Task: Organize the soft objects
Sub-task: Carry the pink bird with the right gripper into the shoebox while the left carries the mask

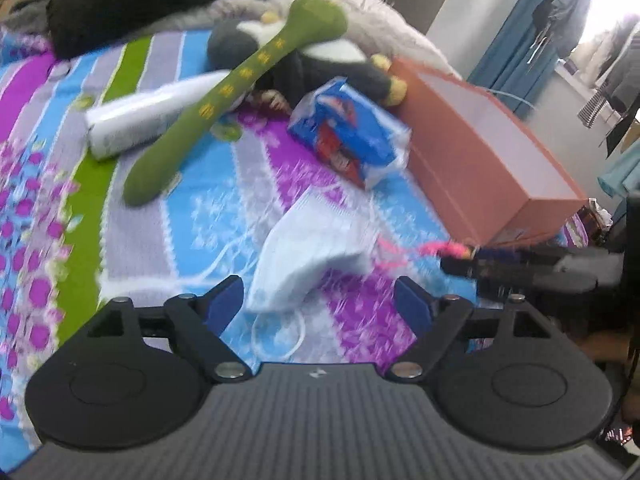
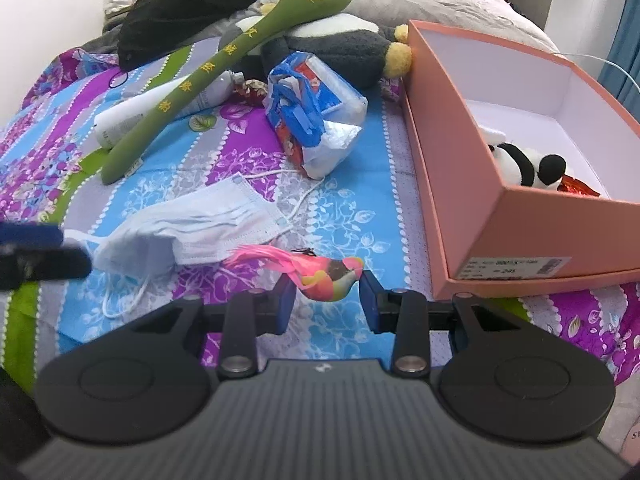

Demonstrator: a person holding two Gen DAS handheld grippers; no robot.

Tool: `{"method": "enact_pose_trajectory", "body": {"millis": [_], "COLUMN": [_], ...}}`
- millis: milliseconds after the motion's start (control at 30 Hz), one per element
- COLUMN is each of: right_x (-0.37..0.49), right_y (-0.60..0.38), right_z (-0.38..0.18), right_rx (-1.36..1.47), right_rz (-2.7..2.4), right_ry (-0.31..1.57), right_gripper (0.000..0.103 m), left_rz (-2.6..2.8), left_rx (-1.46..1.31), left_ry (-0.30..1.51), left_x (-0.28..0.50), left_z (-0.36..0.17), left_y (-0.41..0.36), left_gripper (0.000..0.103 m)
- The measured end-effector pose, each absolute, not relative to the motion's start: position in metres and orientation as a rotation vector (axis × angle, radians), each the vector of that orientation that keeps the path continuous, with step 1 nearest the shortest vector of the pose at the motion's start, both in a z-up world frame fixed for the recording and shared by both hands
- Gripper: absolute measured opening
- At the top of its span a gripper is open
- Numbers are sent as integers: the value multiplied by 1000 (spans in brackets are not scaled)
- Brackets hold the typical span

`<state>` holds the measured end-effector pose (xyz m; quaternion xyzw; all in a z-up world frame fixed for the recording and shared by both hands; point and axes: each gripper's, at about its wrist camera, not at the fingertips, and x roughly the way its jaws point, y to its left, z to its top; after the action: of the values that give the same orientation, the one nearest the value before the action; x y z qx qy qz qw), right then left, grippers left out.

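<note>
While the left gripper (image 1: 319, 300) was seen with jaws wide apart and nothing clamped, a face mask (image 1: 316, 240) lay on the bedspread (image 1: 208, 208) just ahead of it. A green plush spoon (image 2: 224, 68) and a tissue pack (image 2: 316, 116) were seen further back. The right gripper (image 2: 326, 304) was clamped on a pink toy bird (image 2: 320, 276). A panda plush (image 2: 524, 164) was seen inside the orange box (image 2: 520, 232) at right.

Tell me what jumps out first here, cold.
The salmon-pink shoebox at the right, open, with a panda plush inside. Next the long green plush slanting across the striped bedspread. Nearest, the right claw pinches a pink toy bird beside a crumpled face mask.
</note>
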<state>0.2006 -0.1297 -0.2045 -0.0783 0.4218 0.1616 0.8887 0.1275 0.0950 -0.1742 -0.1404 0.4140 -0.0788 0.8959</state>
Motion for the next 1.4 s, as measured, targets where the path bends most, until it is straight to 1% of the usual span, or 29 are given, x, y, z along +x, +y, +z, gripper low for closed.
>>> {"method": "enact_pose_trajectory", "body": {"millis": [167,267,433,467,500,567,600,633,667,700,800,900,1167,1400], "right_x": [201,201,204,205,207,208,209,210,211,211,211,207,201,188], "right_y": [-137,-139,-145,-146,-147,-149,-150,-151,-151,-151,-151,-152,-159,-159], "right_z": [-209,-208,-208,-209,-209,-211,-211,-212,-212,-213,-209,-200,-171,-141], "right_rx": [-147,-143,-111,-108,-104,-98,-96,-94,-92,-93,-88,-77,-43,-30], "right_rz": [360,372,372,370,368,364,363,365,367,368,375,380,394,410], "right_ry": [893,895,901,902,903,908,910,912,915,917,909,890,835,773], "right_gripper": [39,39,39,39,39,39,39,39,39,39,39,39,39,39], "left_rz": [-143,-158,-110,-102,-91,-84,-89,-101,-106,-101,-80,-82,-62,-27], "left_rx": [-195,-172,-141,-138,-140,-153,-152,-138,-137,-147,-173,-223,-341,-339], "left_ry": [845,869,986,1005,1027,1064,1060,1054,1058,1058,1034,992,917,852], "left_x": [158,178,207,209,211,212,210,207,206,205,199,188,159,134], "left_z": [-177,-186,-221,-228,-234,-243,-246,-246,-245,-243,-232,-213,-166,-124], "left_y": [73,63,56,57,57,57,56,53,51,51,51,50,56,60], "left_gripper": [88,88,86,82,68,57,46,37,23,16,13,12,12,12]}}
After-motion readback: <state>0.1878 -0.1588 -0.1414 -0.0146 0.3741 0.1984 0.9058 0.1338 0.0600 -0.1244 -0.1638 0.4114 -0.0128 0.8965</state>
